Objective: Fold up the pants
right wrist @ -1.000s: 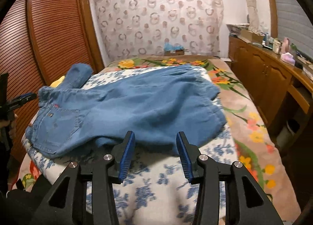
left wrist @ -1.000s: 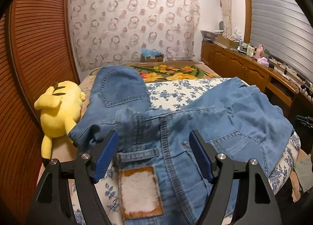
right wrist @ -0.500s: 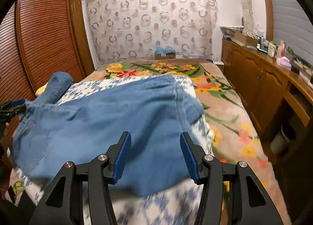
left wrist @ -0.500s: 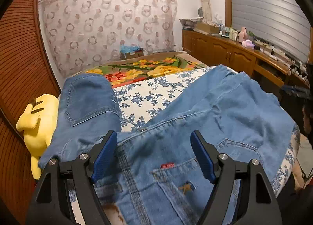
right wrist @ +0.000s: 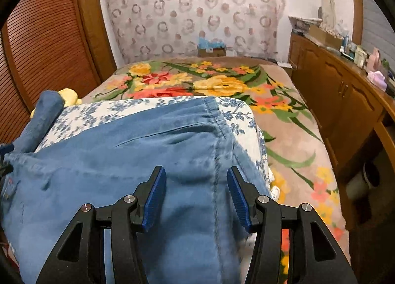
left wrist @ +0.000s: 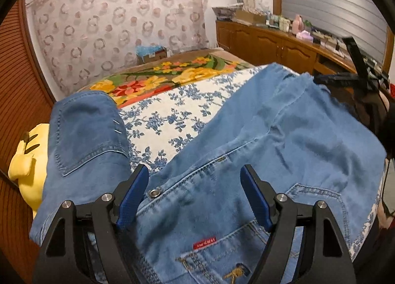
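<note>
Left wrist view: I see my left claw (left wrist: 195, 193) with its blue pads spread wide, gripping nothing, positioned over the waistband of the pants (left wrist: 259, 140). A metal button (left wrist: 154, 192) lies between the pads, near the left one, and a red label (left wrist: 204, 245) sits nearer on the denim. One leg (left wrist: 84, 140) runs far and left, beside a yellow plush toy (left wrist: 27, 160). The pants lie on a blue-flowered sheet (left wrist: 172, 111) covering the near part of the bed (left wrist: 172, 71). The right claw's black frame (left wrist: 355, 78) shows at the far right edge of the denim.

Right wrist view: I see my right claw (right wrist: 196, 191) likewise spread apart and holding nothing, above the pants (right wrist: 123, 160), with a stitched seam (right wrist: 217, 160) running between the pads. To the right, a wooden cabinet (right wrist: 345, 101) lines the wall.
</note>
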